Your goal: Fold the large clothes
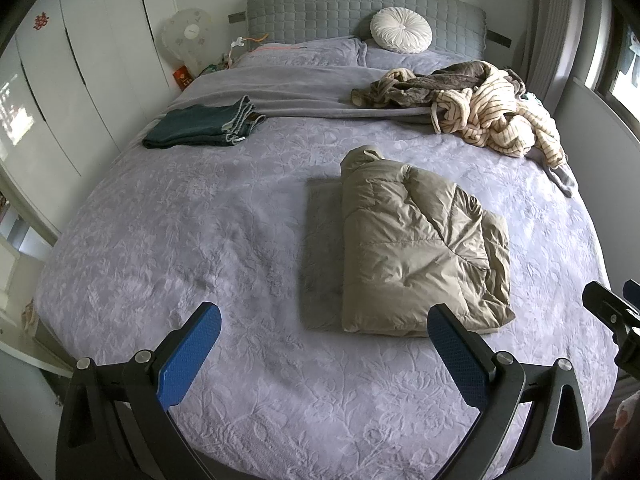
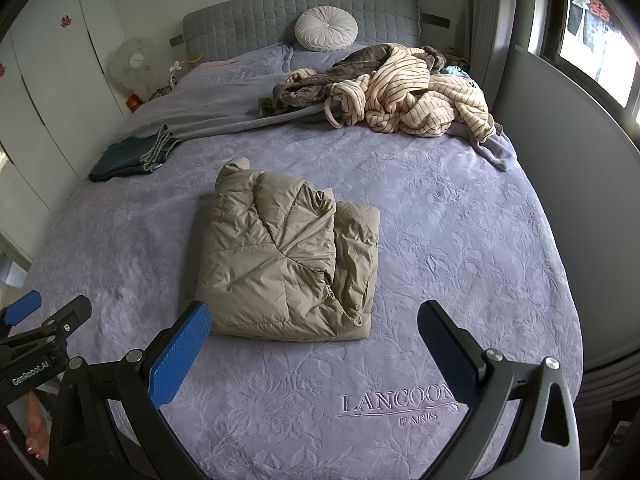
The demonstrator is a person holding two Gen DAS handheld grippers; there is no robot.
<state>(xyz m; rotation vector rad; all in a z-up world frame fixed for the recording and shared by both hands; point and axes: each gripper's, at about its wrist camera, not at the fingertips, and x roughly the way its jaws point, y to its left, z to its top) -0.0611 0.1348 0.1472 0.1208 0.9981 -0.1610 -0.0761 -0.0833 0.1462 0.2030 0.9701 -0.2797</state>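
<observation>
Now both spread wide, gripping nothing: left gripper (image 1: 324,330), right gripper (image 2: 314,326), poised over bed (image 2: 460,240). Folded jacket (image 2: 288,264) lying mid-bed, just beyond the fingertips.

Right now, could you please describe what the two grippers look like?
Both match: the left gripper and right gripper have black angular frames, silver round bolts and flat fingers faced with textured blue pads. In the right view, the left gripper's body bears white "GenRobot.AI" lettering.

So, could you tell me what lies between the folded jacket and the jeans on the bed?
Nothing: only bare bedspread separates the jacket from the jeans, clearest in the left wrist view.
</observation>
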